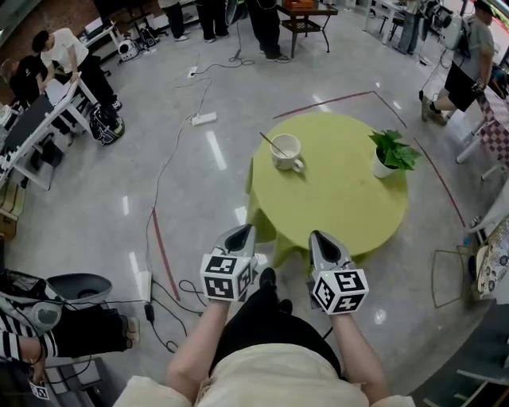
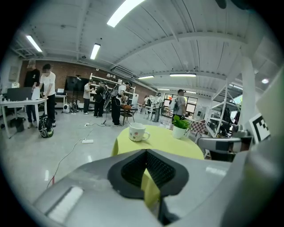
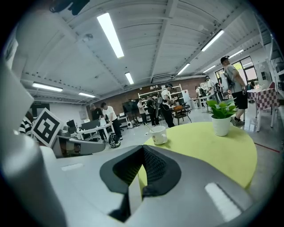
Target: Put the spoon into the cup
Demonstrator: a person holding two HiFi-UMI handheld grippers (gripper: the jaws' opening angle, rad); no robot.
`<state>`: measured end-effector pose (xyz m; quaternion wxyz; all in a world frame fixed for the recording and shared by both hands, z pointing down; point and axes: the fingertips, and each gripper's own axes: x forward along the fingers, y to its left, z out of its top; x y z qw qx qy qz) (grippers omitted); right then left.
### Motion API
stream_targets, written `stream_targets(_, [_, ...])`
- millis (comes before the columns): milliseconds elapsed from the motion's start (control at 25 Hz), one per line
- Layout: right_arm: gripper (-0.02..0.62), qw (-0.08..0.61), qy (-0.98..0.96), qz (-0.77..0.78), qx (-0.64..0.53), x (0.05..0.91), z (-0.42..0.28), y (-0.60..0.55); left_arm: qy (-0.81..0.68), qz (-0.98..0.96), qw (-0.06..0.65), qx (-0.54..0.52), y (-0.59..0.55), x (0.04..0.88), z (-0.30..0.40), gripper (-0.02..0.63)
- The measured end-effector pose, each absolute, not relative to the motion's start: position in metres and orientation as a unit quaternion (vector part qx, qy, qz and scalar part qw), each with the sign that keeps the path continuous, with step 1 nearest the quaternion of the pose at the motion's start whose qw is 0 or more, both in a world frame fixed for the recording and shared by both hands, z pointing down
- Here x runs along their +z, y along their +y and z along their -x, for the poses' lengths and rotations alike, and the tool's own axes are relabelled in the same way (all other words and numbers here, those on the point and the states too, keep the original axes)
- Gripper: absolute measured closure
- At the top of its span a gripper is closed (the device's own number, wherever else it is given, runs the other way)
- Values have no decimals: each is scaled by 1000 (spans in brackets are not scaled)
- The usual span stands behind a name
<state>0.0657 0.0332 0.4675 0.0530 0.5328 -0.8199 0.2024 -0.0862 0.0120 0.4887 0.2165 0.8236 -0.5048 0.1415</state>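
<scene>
Left gripper [image 1: 245,230] and right gripper [image 1: 316,234] seem closed, clear of the cup [image 1: 286,151].

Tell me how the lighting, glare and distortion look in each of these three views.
Head view: even overhead light, white glare streaks on the glossy floor, and mild bowing toward the edges. Left gripper view: heavy fisheye with black rounded corners, blown-out ceiling lights, and the left tool looks soft so close to the lens. Right gripper view: the same fisheye, with a very bright ceiling strip.

The spoon [image 1: 270,141] shows only its thin handle, its bowl hidden inside the cup [image 1: 283,161], and in the left gripper view it is too small to make out.
</scene>
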Motion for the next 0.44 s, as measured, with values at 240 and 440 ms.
stream_targets(240, [597, 51, -823, -529, 199, 463, -66, 51, -510, -821, 215, 142, 32, 485, 89, 604])
stream_targets(440, [597, 52, -823, -530, 198, 465, -69, 68, -514, -819, 214, 142, 49, 486, 91, 604])
